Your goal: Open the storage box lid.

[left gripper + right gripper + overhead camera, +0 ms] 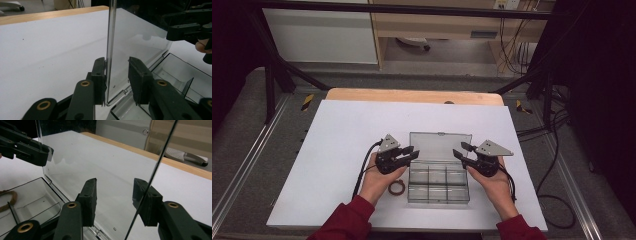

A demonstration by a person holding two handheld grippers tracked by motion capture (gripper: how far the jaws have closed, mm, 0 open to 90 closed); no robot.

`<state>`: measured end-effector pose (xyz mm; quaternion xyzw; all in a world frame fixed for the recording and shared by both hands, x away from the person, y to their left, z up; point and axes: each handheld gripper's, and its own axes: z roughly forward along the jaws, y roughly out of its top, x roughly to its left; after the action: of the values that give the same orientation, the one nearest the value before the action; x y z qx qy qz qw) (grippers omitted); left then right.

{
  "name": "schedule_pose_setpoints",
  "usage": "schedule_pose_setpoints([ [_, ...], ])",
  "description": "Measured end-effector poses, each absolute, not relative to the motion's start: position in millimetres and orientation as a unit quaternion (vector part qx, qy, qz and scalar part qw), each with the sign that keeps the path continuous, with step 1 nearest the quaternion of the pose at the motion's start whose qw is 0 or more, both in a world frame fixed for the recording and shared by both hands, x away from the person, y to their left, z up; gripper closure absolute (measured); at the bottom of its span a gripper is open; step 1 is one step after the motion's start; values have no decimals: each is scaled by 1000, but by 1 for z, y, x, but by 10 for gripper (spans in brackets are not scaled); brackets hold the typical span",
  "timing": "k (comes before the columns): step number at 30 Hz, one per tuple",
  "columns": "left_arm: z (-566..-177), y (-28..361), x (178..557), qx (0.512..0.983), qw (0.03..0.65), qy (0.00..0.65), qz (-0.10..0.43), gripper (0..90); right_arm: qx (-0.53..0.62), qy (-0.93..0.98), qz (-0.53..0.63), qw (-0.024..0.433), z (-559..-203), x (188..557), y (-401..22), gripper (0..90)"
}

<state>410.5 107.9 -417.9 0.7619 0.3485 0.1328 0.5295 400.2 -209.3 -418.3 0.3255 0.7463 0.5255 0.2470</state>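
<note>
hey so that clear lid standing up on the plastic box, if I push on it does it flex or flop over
The lid looks like thin, stiff clear plastic, so it would probably bow slightly rather than droop. It stands upright on a hinge along the box, so a push would likely swing it. Its glossy faces may slip between the fingers.

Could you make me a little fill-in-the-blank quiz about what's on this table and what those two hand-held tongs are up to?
1. The clear plastic box has its lid standing ____.
2. Each of the two tongs, the left tongs and the right tongs, straddles one side edge of the ____.
3. The brown ring lies on the table beside the person's ____ hand.
4. Thin dividers split the box into several ____.

Missing words: open; lid; left; compartments
</note>
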Motion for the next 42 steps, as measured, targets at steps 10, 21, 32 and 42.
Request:
schedule_pose_setpoints([
  [10,-418,105,415,764,525,351,132,680,330,746,526,243,-419,405,-209,527],
  [21,-420,104,420,764,521,356,134,676,337,746,524,237,-421,410,-209,502],
  [32,-423,102,425,764,517,363,128,648,346,747,516,235,-424,413,-208,474],
  [42,-426,101,428,765,514,367,126,621,352,751,509,231,-428,416,-208,447],
])
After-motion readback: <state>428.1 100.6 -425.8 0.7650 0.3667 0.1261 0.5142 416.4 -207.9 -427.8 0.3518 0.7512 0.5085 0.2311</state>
